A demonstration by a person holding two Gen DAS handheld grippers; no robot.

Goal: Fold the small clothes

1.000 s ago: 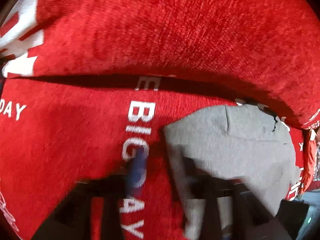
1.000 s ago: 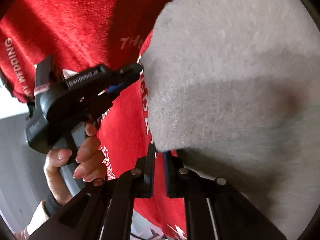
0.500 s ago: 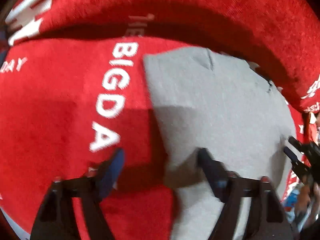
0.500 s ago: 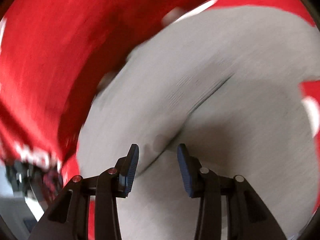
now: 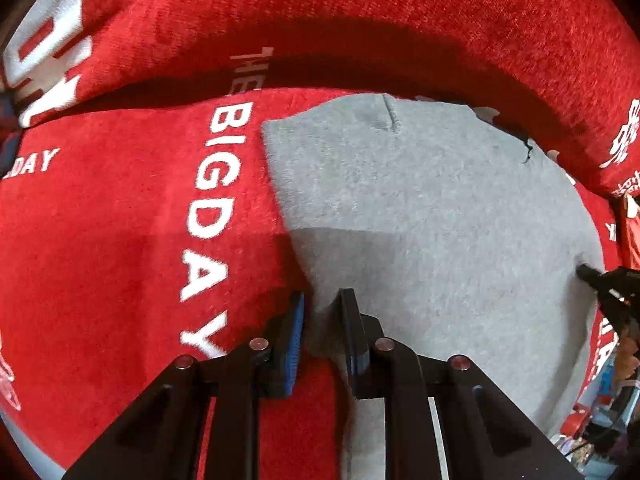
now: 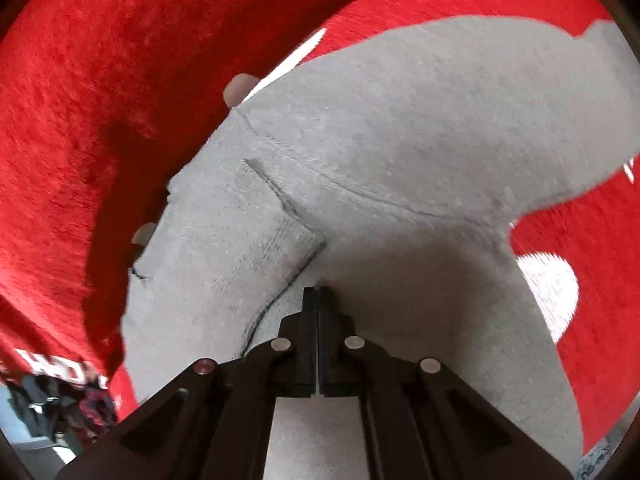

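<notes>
- A small grey garment (image 5: 432, 216) lies spread flat on a red cloth (image 5: 100, 240) that covers the work surface.
- The red cloth carries white block letters reading "BIG DAY" (image 5: 212, 216), running just beside the garment's left edge in the left wrist view.
- A thick fold of the same red cloth (image 5: 360, 20) rises behind the garment.
- The left gripper (image 5: 322, 300) points steeply down at the garment's near left edge. Its jaws have just been closing and now stand narrow, with a raised pinch of grey fabric between them. The blue pad (image 5: 296, 340) sits on the red-cloth side, the other finger on the garment.
- In the right wrist view the garment (image 6: 420, 140) fills most of the frame, with a ribbed band (image 6: 276, 236) and dark seam lines near the middle.
- The right gripper (image 6: 318, 292) has its jaws pressed fully together, tips down on the grey fabric beside the ribbed band. Whether any fabric is caught between them cannot be told.
- The right gripper's black tips (image 5: 600, 280) also show at the right edge of the left wrist view, at the garment's far side, with part of a hand (image 5: 628, 348) below them.
</notes>
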